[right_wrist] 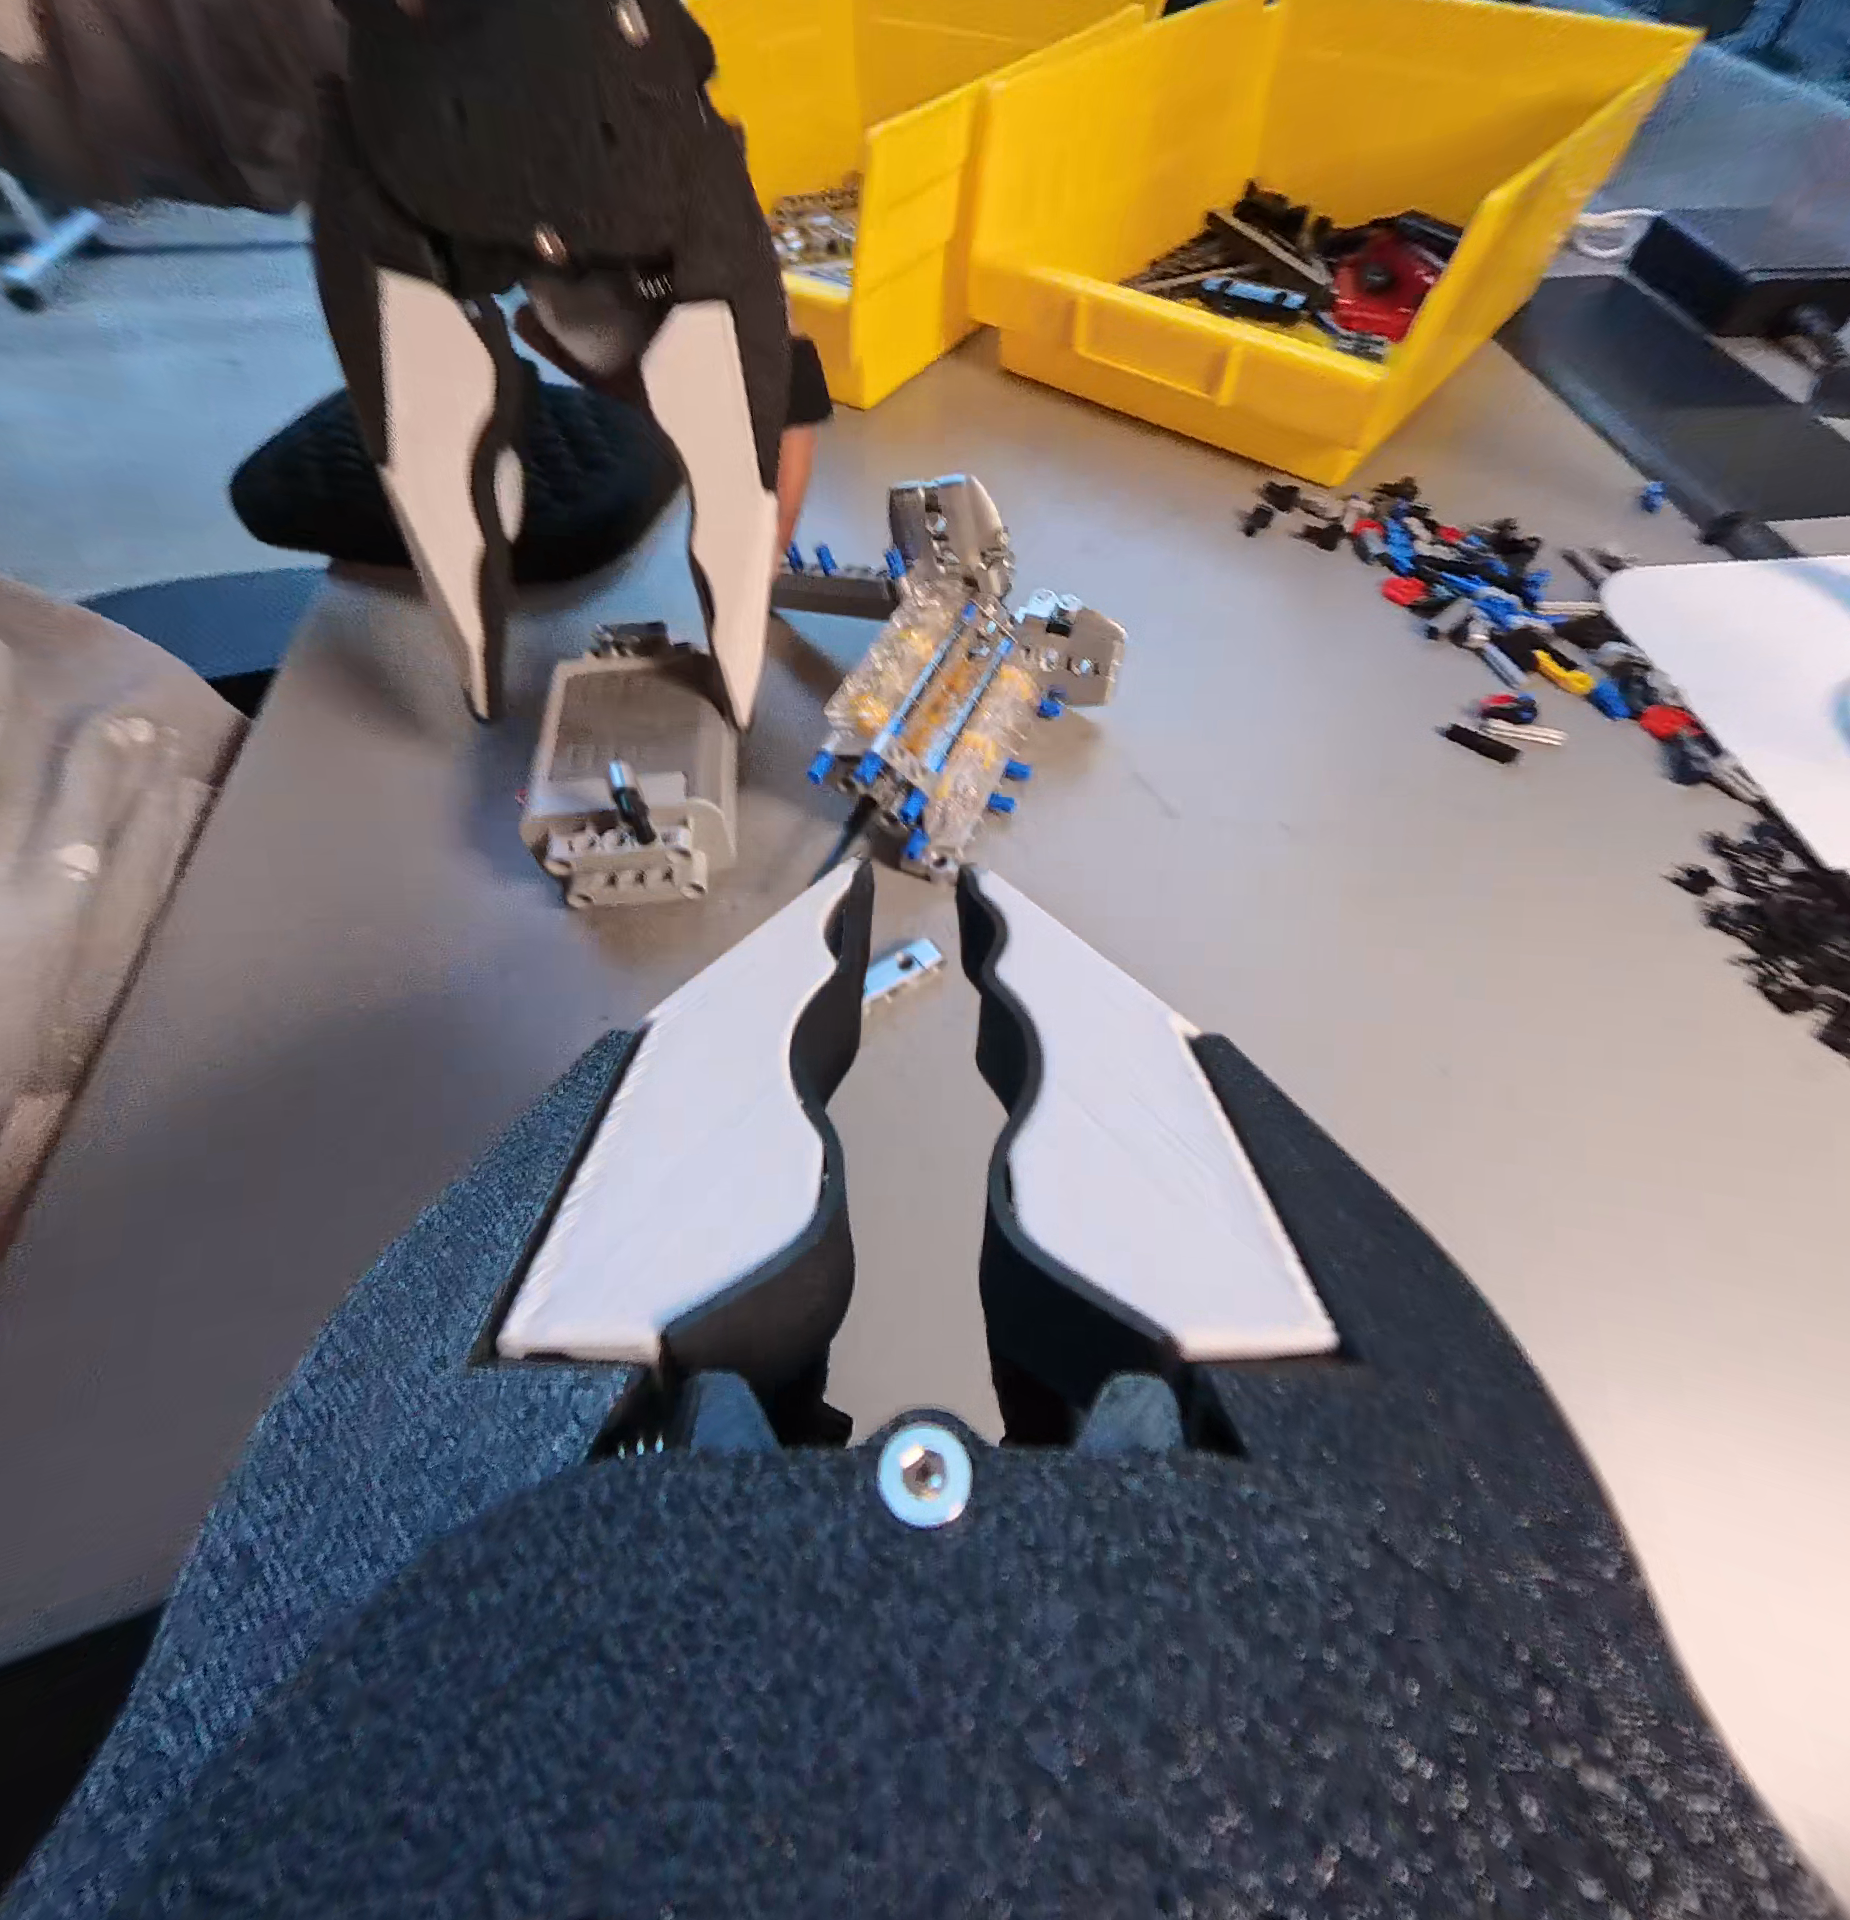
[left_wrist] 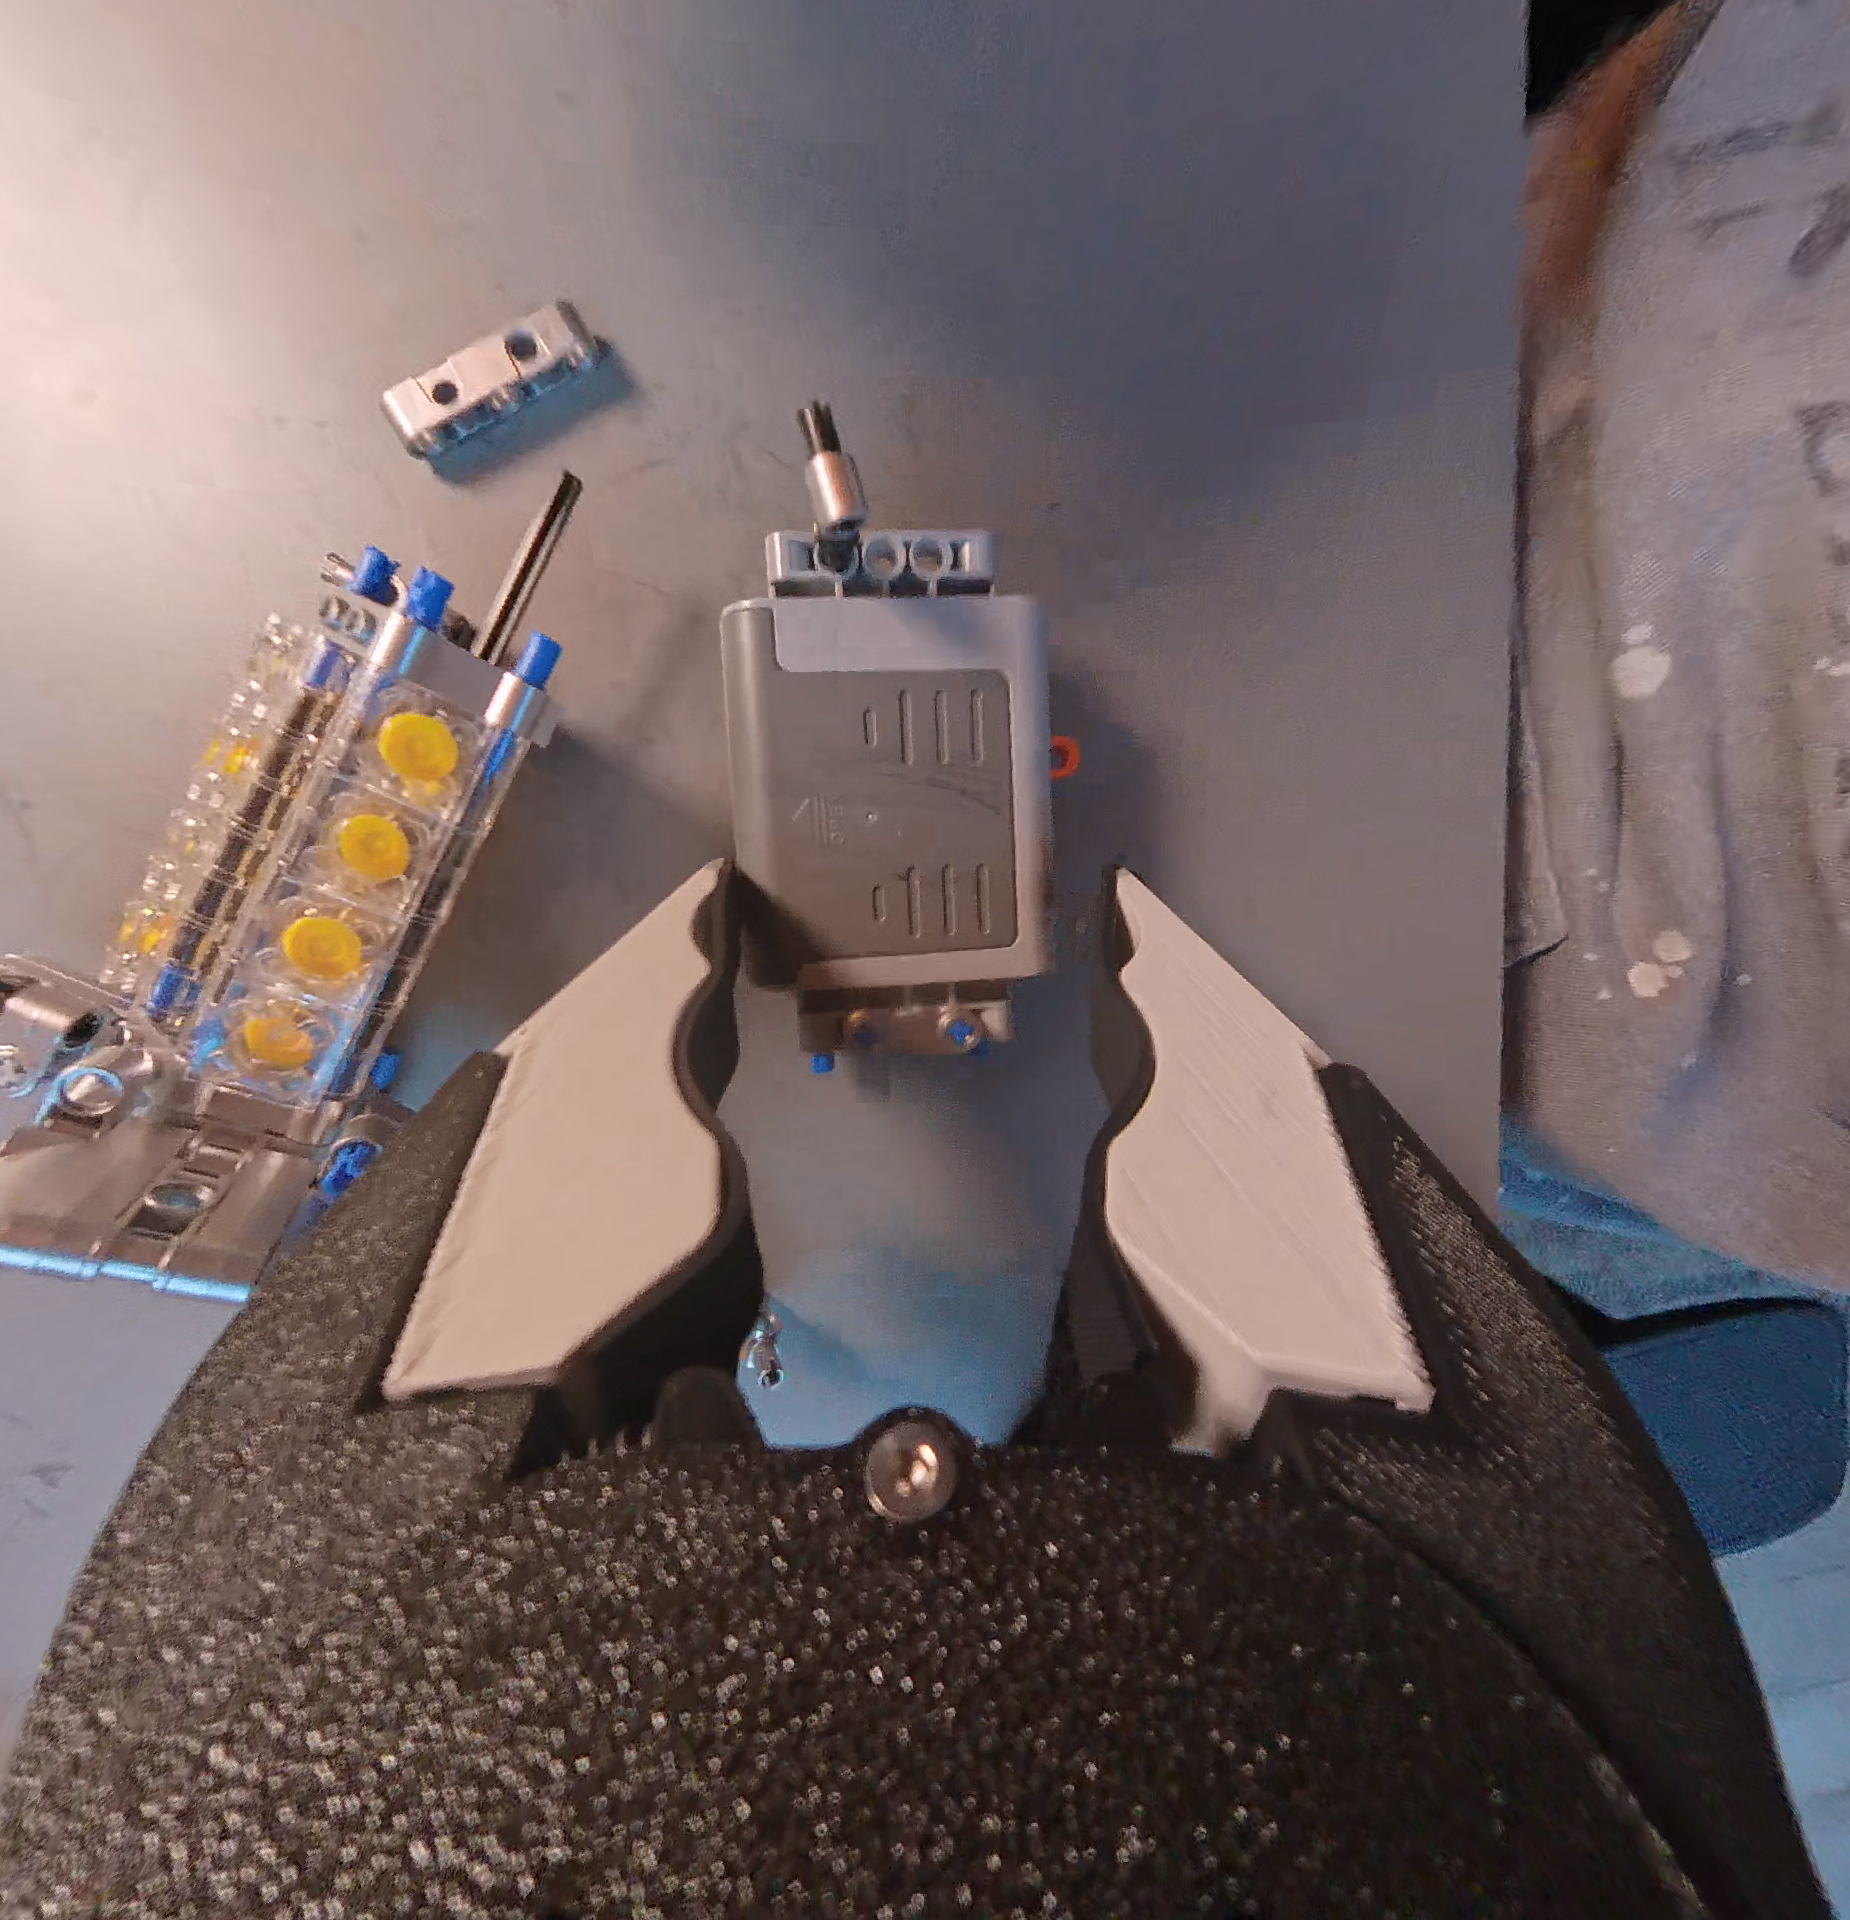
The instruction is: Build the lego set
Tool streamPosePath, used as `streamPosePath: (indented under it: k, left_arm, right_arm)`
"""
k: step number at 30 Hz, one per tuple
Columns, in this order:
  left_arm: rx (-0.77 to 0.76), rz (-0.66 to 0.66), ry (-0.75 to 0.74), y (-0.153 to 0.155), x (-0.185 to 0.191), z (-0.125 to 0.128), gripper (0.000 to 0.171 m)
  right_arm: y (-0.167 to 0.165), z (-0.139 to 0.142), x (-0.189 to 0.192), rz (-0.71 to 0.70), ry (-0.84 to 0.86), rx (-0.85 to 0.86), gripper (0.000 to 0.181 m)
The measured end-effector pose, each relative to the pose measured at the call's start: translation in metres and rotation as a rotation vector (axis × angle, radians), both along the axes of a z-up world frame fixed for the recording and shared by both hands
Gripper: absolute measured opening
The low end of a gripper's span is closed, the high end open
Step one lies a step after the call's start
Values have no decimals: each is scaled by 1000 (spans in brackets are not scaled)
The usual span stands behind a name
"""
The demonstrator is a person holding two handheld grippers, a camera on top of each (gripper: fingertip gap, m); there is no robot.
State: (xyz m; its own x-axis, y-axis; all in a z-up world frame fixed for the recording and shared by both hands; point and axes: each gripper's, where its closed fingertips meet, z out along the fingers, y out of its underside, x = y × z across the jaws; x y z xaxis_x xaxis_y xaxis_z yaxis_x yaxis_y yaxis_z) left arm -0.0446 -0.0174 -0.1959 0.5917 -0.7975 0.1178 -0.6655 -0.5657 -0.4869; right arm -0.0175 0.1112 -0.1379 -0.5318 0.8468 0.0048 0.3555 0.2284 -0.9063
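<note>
Both hand-held grippers gape: left (left_wrist: 916,894) straddles grey motor block (left_wrist: 885,800).

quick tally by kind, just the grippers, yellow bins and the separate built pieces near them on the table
hand-held gripper: 2, left and right
yellow bin: 2
grey motor block: 1
clear engine assembly with yellow discs: 1
small grey beam piece: 1
total: 7

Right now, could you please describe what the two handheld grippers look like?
Both match. The left gripper and right gripper each have a rough, speckled black body, two tapering fingers with flat pale grey tops and wavy black inner edges, and a silver screw at the centre between the finger bases. No cables or markings show.
</note>
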Motion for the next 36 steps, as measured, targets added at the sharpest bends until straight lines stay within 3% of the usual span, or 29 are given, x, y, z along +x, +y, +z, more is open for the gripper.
streamPosePath:
  k: [3,7,10,13,23,28,36]
  left_arm:
    - [92,47,-8,15,12,18,69]
    - [70,7,84,18,26,-6,76]
    - [88,13,57,24,26,-8,60]
    - [104,16,22,25,27,-7,59]
    - [214,125,-37,36,23,-4,59]
    - [250,183,-36,43,19,-3,59]
    - [264,221,-69,26,4,10,63]
  right_arm:
    - [10,-7,13,-25,35,80,15]
    - [5,-18,21,8,6,108,15]
    - [-1,-33,28,38,-58,134,15]
    - [-8,-47,31,54,-131,163,21]
    - [-19,-70,3,-69,-294,170,34]
    - [-22,-74,-3,-106,-341,202,9]
    - [-19,-70,4,-200,-346,195,7]
